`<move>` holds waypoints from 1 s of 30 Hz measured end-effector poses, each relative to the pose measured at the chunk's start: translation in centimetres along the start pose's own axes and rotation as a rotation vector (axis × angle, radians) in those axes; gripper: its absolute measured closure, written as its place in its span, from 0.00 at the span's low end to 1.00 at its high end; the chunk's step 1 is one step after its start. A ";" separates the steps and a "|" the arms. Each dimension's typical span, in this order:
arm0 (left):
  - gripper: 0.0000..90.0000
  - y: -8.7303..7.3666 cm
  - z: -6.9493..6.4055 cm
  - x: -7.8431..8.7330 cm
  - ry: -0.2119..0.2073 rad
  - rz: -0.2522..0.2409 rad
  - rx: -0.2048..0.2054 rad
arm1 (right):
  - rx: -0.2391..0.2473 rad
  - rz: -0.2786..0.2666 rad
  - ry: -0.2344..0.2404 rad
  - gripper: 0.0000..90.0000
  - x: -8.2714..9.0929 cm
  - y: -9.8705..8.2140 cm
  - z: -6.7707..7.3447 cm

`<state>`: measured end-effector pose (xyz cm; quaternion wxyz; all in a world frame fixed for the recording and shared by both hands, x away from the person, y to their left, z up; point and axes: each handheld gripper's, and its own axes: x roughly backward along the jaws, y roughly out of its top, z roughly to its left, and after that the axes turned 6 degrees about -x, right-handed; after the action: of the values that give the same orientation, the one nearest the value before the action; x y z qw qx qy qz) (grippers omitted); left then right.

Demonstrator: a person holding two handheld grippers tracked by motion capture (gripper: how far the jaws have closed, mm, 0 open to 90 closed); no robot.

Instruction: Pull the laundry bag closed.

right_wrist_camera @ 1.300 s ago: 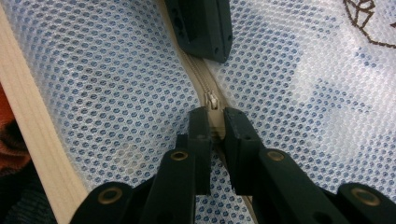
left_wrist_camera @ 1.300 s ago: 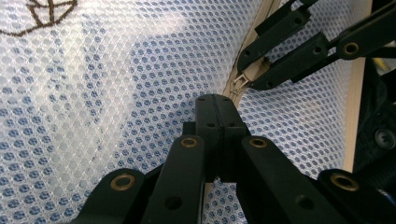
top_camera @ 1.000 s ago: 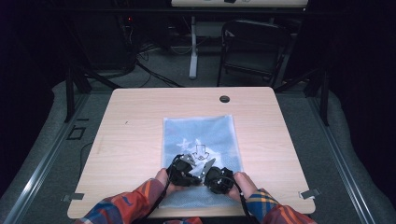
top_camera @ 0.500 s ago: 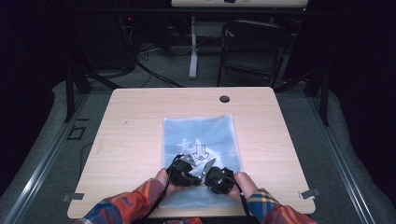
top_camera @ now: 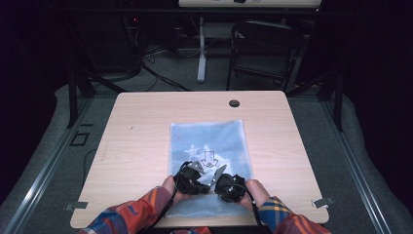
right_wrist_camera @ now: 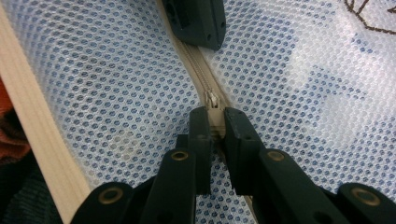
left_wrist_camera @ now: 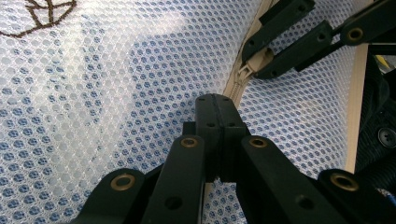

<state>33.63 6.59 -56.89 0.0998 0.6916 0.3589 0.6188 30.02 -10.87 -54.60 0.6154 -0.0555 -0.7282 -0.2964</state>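
A pale blue-and-white mesh bag with a dark arrow print lies flat on the wooden table. Both grippers work at its near end. In the left gripper view, my left gripper is shut on the mesh right at the beige zipper. My right gripper comes in beyond it at the zipper slider. In the right gripper view, my right gripper is shut on the zipper pull, and the left gripper presses on the zipper line further along. In the high view, the left gripper and right gripper sit close together.
The table's near edge runs just behind the grippers, with plaid sleeves over it. A round cable hole sits at the far side of the table. A chair and cables stand on the floor beyond.
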 end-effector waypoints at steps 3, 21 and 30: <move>1.00 0.0 0.0 0.0 0.000 0.000 0.001 | -0.006 -0.002 0.001 0.91 0.1 -0.2 -0.1; 1.00 0.0 0.0 0.0 0.000 0.003 0.001 | -0.022 0.003 -0.007 0.91 0.6 -0.8 -0.6; 1.00 0.0 0.0 0.0 -0.001 0.005 0.000 | -0.034 0.014 -0.015 0.92 0.9 -1.2 -0.9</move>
<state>33.67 6.60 -56.86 0.0984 0.6927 0.3570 0.6189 30.01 -12.55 -54.14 0.6110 -0.0736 -0.7272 -0.3040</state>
